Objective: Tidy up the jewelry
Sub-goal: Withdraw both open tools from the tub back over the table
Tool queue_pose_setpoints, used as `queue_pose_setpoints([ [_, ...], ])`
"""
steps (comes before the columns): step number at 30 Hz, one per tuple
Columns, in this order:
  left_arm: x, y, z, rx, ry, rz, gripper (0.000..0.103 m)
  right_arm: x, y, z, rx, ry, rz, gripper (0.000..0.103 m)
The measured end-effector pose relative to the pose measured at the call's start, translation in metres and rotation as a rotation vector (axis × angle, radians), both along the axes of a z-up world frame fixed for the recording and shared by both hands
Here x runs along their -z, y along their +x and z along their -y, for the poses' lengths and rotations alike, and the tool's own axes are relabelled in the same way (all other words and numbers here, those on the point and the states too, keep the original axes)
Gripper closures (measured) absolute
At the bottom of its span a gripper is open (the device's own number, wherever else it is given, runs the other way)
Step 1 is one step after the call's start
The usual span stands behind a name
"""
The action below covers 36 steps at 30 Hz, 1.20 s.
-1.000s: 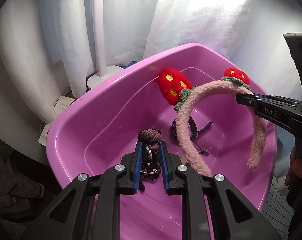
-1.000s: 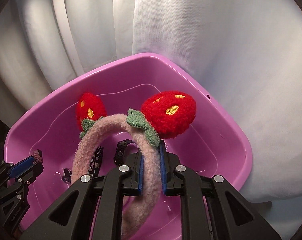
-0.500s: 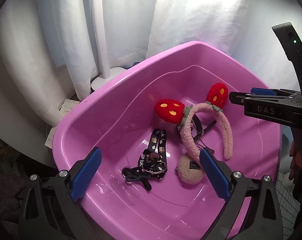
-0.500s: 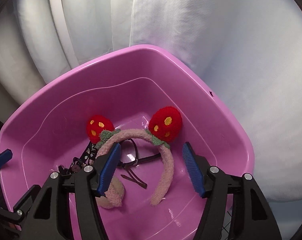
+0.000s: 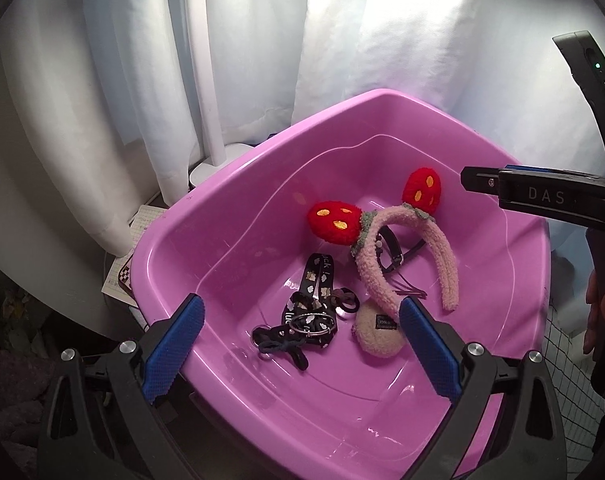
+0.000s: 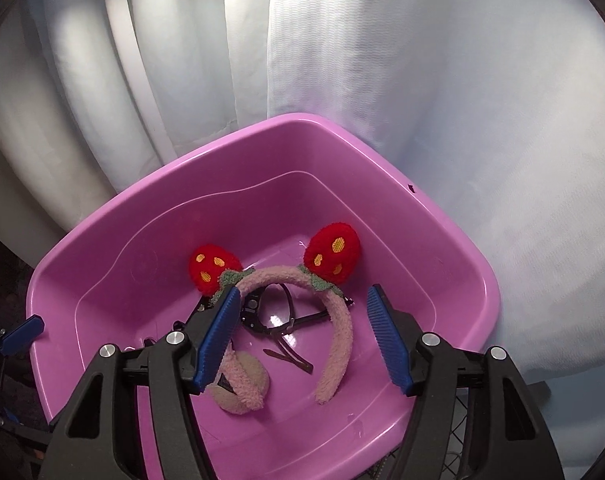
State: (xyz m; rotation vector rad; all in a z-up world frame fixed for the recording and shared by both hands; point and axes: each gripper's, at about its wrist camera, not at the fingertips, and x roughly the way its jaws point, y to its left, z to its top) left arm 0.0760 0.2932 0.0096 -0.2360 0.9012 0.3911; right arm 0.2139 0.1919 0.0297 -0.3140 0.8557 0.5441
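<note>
Both jaws are standing apart and empty: the left hand-held gripper [image 5: 300, 350] spread wide, the right hand-held gripper [image 6: 302, 330] partly. The strawberry headband [image 5: 406, 256] and black strap [image 5: 308, 304] are lying loose in the pink tub [image 5: 230, 208]. Each hand-held gripper is best lifting straight up, so no pad is snagging fluff.

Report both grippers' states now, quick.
Left gripper: open, holding nothing.
Right gripper: open, holding nothing; headband lies in the tub.

Headband [image 6: 338, 320] and lanyard [image 5: 314, 304] now released
</note>
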Motion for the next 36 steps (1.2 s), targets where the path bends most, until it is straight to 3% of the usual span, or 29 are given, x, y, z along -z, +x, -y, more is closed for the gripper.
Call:
queue_pose_setpoints([
  [9,-0.015,-0.015,0.01,0.012,0.016,0.076,0.006,-0.03,-0.038,0.049,0.032,0.163,0.06,0.039],
  [18,-0.036,-0.03,0.046,0.064,0.001,0.172,0.006,-0.045,-0.096,0.16,0.178,0.26,0.164,0.035],
  [27,-0.047,-0.056,0.12,0.14,-0.012,0.239,0.006,-0.006,-0.166,0.299,0.38,0.261,0.163,0.035],
  [32,-0.04,-0.071,0.169,0.208,-0.017,0.242,0.006,0.028,-0.199,0.35,0.428,0.241,0.128,0.034],
  [36,-0.02,-0.081,0.204,0.254,-0.034,0.196,0.006,0.055,-0.214,0.371,0.436,0.252,0.087,0.035],
])
